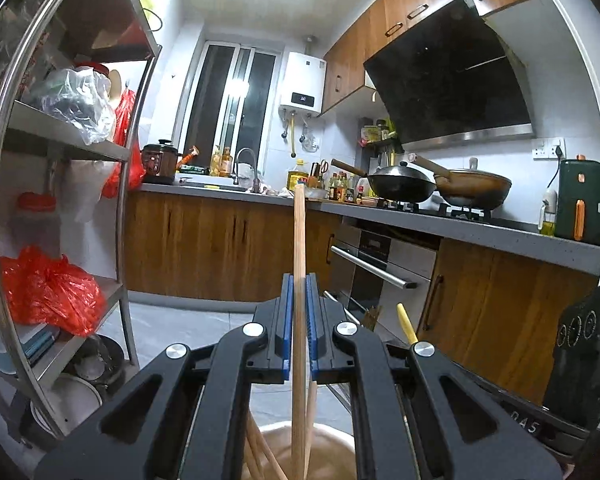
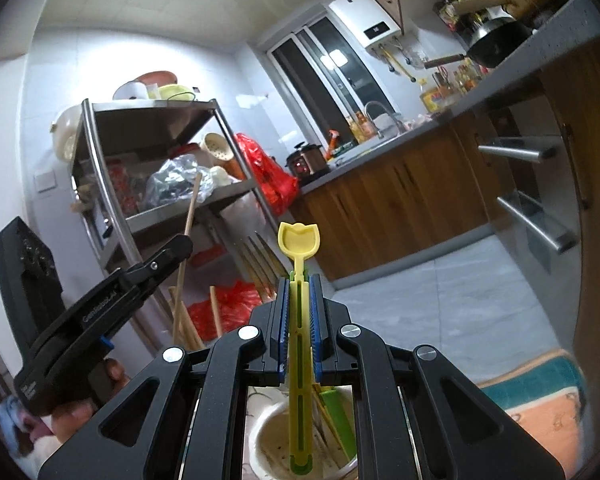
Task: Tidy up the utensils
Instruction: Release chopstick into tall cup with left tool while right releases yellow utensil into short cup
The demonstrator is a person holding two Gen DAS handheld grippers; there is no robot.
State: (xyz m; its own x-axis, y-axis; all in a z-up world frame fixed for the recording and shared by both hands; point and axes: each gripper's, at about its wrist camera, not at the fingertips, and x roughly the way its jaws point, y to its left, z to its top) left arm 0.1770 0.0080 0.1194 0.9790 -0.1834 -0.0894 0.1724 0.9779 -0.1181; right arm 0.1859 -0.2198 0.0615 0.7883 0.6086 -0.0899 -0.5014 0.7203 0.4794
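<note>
My left gripper (image 1: 299,292) is shut on a long wooden chopstick (image 1: 299,240) that stands upright above a beige utensil holder (image 1: 332,434) holding more wooden chopsticks (image 1: 256,452). My right gripper (image 2: 299,292) is shut on a yellow plastic spoon (image 2: 299,240), bowl end up, its handle reaching down into a white utensil cup (image 2: 260,446) with a green utensil (image 2: 340,416) inside. In the right wrist view the left gripper (image 2: 180,246) appears at the left, holding its chopstick (image 2: 190,216). The yellow spoon's tip shows in the left wrist view (image 1: 406,322).
A steel shelf rack (image 1: 122,240) with red bags stands at the left. Wooden kitchen cabinets (image 1: 220,240), an oven (image 1: 374,276) and a grey counter (image 1: 480,232) with woks run along the back and right. Grey floor tiles (image 2: 460,300) lie below.
</note>
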